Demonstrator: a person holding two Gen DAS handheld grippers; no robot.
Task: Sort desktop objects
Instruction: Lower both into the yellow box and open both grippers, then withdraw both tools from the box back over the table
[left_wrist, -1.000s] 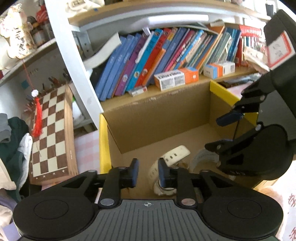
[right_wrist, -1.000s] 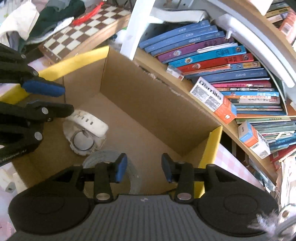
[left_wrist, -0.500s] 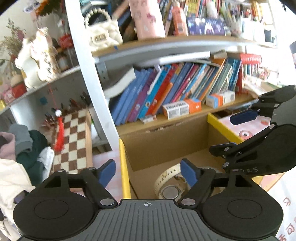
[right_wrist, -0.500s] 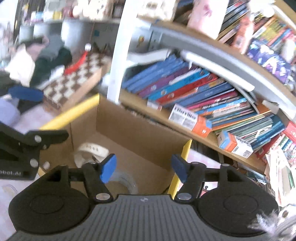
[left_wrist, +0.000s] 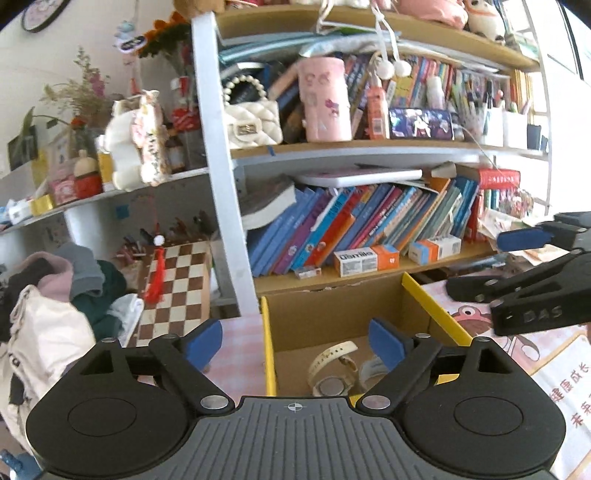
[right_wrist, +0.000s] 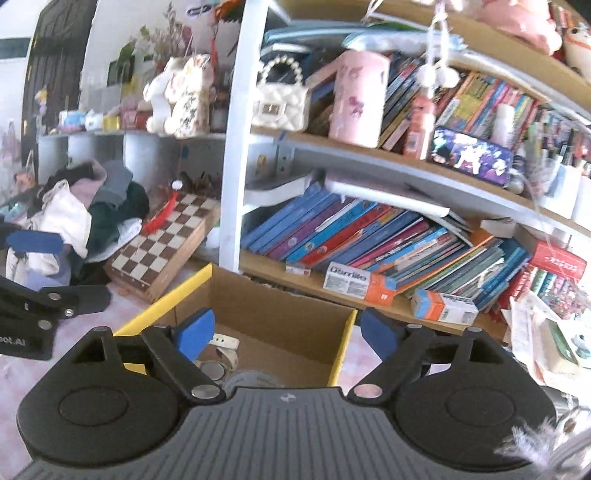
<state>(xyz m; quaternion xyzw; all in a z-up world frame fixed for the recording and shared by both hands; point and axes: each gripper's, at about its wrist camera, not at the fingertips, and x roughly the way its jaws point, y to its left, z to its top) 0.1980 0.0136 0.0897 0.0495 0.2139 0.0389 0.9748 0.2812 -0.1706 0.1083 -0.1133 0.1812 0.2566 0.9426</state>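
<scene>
An open cardboard box with yellow flaps (left_wrist: 334, 314) stands on the desk in front of the bookshelf; it also shows in the right wrist view (right_wrist: 280, 325). Inside lie a white wristwatch (left_wrist: 332, 360) and a roll of tape (right_wrist: 251, 380); the watch also shows in the right wrist view (right_wrist: 221, 343). My left gripper (left_wrist: 295, 345) is open and empty above the box's near edge. My right gripper (right_wrist: 286, 332) is open and empty above the box; in the left wrist view it sits at the right (left_wrist: 517, 262).
A bookshelf with leaning books (left_wrist: 354, 225) and small cartons (left_wrist: 365, 260) stands behind the box. A folded chessboard (left_wrist: 171, 288) leans at the left beside a pile of clothes (left_wrist: 55, 302). A pink checked cloth with printed sheets (left_wrist: 517, 343) covers the desk.
Both grippers have opened wide and risen out of the box, pulling back. The watch and tape stay on the box floor.
</scene>
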